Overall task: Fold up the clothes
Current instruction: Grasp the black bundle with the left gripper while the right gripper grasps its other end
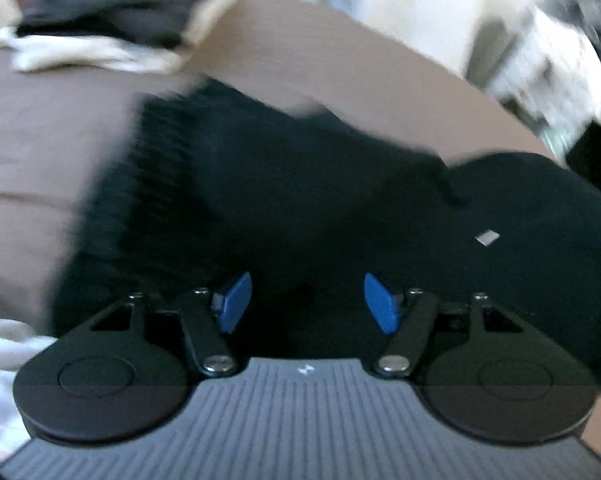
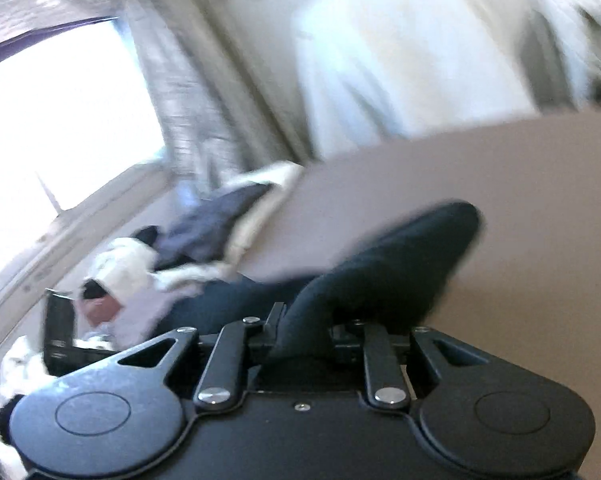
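A black garment (image 1: pixel 300 184) lies spread on the brown bed surface (image 1: pixel 40 140), with a small white tag (image 1: pixel 487 237) on it. My left gripper (image 1: pixel 307 302) hovers over its near part, jaws open, blue pads (image 1: pixel 234 300) apart and empty. My right gripper (image 2: pixel 306 326) is shut on a fold of the black garment (image 2: pixel 380 264), which rises from between the fingers and hangs over the brown surface (image 2: pixel 520 200). The right fingertips are hidden by the cloth. Both views are blurred.
A pile of dark and white clothes (image 1: pixel 100 16) sits at the far left of the bed; it also shows in the right wrist view (image 2: pixel 204 232). White cloth (image 1: pixel 4 352) lies at the near left. A bright window (image 2: pixel 60 120) and pale curtains (image 2: pixel 400 60) stand behind.
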### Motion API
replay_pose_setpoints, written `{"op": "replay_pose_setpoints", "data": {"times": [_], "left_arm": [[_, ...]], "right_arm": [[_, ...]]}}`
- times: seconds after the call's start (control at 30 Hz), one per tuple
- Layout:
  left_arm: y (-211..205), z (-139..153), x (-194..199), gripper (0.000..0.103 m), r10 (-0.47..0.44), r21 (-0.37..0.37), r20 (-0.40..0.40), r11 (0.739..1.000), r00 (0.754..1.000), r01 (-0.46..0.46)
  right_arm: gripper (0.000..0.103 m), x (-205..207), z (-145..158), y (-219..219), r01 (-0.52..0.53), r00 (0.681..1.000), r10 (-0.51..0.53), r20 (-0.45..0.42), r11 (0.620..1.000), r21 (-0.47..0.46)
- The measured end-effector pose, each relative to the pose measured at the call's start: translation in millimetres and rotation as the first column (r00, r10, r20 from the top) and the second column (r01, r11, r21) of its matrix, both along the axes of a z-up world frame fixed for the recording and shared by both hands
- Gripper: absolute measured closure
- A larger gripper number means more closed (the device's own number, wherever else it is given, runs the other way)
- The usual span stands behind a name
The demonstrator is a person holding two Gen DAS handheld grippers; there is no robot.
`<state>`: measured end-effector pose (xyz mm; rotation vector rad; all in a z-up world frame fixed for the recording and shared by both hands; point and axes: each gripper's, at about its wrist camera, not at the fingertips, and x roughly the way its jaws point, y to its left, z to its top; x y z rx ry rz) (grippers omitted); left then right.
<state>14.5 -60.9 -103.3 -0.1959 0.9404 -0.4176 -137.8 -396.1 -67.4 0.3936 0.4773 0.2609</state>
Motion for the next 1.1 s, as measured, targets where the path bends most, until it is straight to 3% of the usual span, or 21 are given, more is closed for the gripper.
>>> {"op": "replay_pose_setpoints", "data": {"times": [0.13,0.27,0.33,0.4,0.47,0.53,0.6,0.67,0.77,0.83,0.97,1.1], "left_arm": [[60,8,7,0.047,0.102,-0.177,-0.038,0.978,0.994,-0.107],[114,13,6,0.047,0.228,-0.308,-0.07,0.921,0.971,-0.238],[130,17,5,0.047,0.297,-0.308,-0.05,0.904,0.954,-0.297],[136,14,4,0.048,0.355,-0.248,-0.022,0.904,0.934,-0.349],[135,7,7,0.048,0.373,-0.194,-0.028,0.908,0.927,-0.371],[136,0,10,0.048,0.373,-0.203,-0.055,0.904,0.926,-0.377],[136,1,9,0.048,0.374,-0.218,-0.051,0.901,0.926,-0.375],[134,6,7,0.048,0.365,-0.238,-0.043,0.9,0.93,-0.365],[137,8,4,0.047,0.353,-0.281,-0.056,0.892,0.934,-0.354],[143,5,8,0.047,0.348,-0.303,-0.066,0.886,0.935,-0.351],[149,9,6,0.047,0.346,-0.36,-0.068,0.866,0.936,-0.346],[146,12,3,0.048,0.35,-0.386,-0.05,0.857,0.935,-0.342]], "right_arm": [[0.081,49,53,58,-0.147,0.982,0.16,0.097,0.981,-0.128],[0.081,95,73,142,-0.281,0.948,0.31,0.068,0.92,-0.274],[0.082,119,63,182,-0.357,0.924,0.382,0.026,0.885,-0.299],[0.082,137,45,212,-0.415,0.902,0.43,-0.029,0.851,-0.322],[0.082,154,14,241,-0.46,0.883,0.458,-0.101,0.806,-0.372],[0.082,170,-19,266,-0.487,0.871,0.46,-0.174,0.761,-0.427],[0.082,177,-46,277,-0.503,0.863,0.457,-0.216,0.732,-0.46],[0.081,179,-57,276,-0.505,0.862,0.459,-0.215,0.747,-0.432],[0.081,175,-48,263,-0.504,0.863,0.468,-0.19,0.78,-0.371],[0.081,166,-36,256,-0.52,0.852,0.499,-0.157,0.776,-0.357],[0.081,141,-13,247,-0.579,0.803,0.587,-0.107,0.724,-0.374],[0.081,130,-35,265,-0.605,0.776,0.611,-0.158,0.649,-0.462]]}}
